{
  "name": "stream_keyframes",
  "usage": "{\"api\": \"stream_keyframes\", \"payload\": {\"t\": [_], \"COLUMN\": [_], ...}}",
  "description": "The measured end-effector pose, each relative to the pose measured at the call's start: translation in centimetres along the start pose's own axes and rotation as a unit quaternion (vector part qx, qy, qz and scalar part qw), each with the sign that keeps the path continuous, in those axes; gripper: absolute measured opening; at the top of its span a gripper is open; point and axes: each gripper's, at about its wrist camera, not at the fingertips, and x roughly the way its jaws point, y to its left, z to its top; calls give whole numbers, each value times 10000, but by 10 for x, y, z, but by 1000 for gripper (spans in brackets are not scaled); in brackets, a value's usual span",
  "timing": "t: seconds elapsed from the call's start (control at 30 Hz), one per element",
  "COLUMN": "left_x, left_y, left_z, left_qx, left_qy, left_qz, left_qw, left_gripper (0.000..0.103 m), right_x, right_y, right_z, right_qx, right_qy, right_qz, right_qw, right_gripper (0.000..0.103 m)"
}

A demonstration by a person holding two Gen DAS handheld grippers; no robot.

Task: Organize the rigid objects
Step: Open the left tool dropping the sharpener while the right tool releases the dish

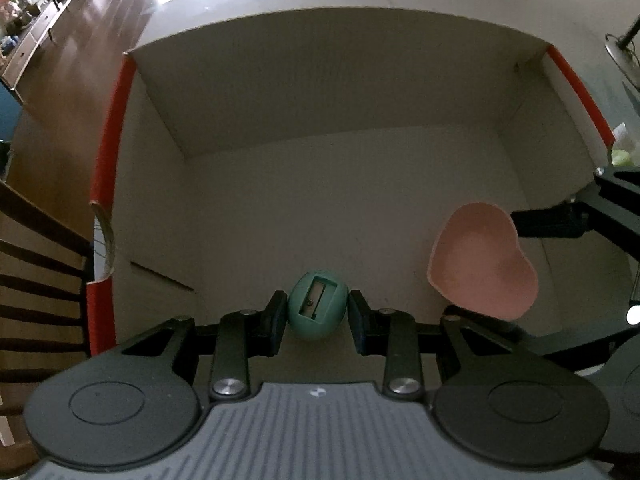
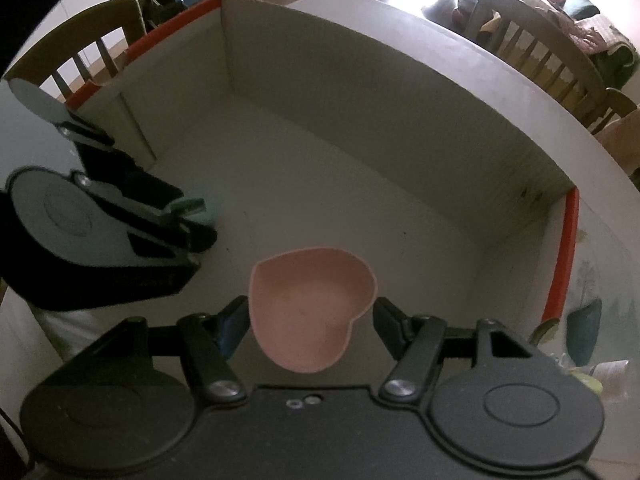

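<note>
Left tool [image 1: 318, 314] clamps the green egg-shaped pencil sharpener [image 1: 317, 310] at lower centre, directly above the cardboard box [image 1: 340, 184] floor; right tool [image 2: 310, 318] grips the pink heart-shaped dish [image 2: 308, 312] alongside.

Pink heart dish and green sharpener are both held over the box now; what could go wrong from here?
1. The pink heart dish sits tilted between the right gripper's jaws; it may tip or land on edge when released.
2. The green egg-shaped sharpener in the left gripper is rounded, so it could roll across the cardboard box floor.
3. The two grippers hang close together inside the box; they might bump.
</note>
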Motion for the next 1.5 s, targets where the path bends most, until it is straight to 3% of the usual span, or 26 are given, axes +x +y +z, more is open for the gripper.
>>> {"api": "stream_keyframes", "payload": {"t": [0.13, 0.27, 0.47, 0.5, 0.57, 0.63, 1.0, 1.5], "left_x": [0, 6, 2, 2, 0, -1, -21, -92], "left_y": [0, -3, 1, 1, 3, 1, 11, -16], "left_z": [0, 11, 9, 8, 4, 3, -22, -44], "left_qx": [-24, 28, -44, -60, -58, -52, -147, -259], "left_qy": [9, -15, -129, -147, -202, -267, -687, -1428], "left_qz": [-37, -15, -65, -60, -80, -146, -343, -316], "left_qw": [10000, 10000, 9999, 9999, 9997, 9995, 9969, 9889], "left_gripper": [32, 32, 33, 36, 51, 56, 56, 56], "right_x": [-3, -5, -13, -17, -25, -32, -72, -104], "right_y": [-2, 2, -2, -3, -6, -9, -32, -47], "right_z": [0, 1, -4, -6, -10, -14, -35, -64], "right_qx": [-1, 0, 94, 133, 184, 222, 622, 983], "right_qy": [7, -49, -197, -249, -365, -482, -1009, -1624], "right_qz": [1, -17, 0, 11, 57, 97, 262, 386], "right_qw": [10000, 10000, 9998, 9996, 9991, 9985, 9926, 9811], "right_gripper": [68, 77, 77, 77, 77, 79, 80, 81]}}
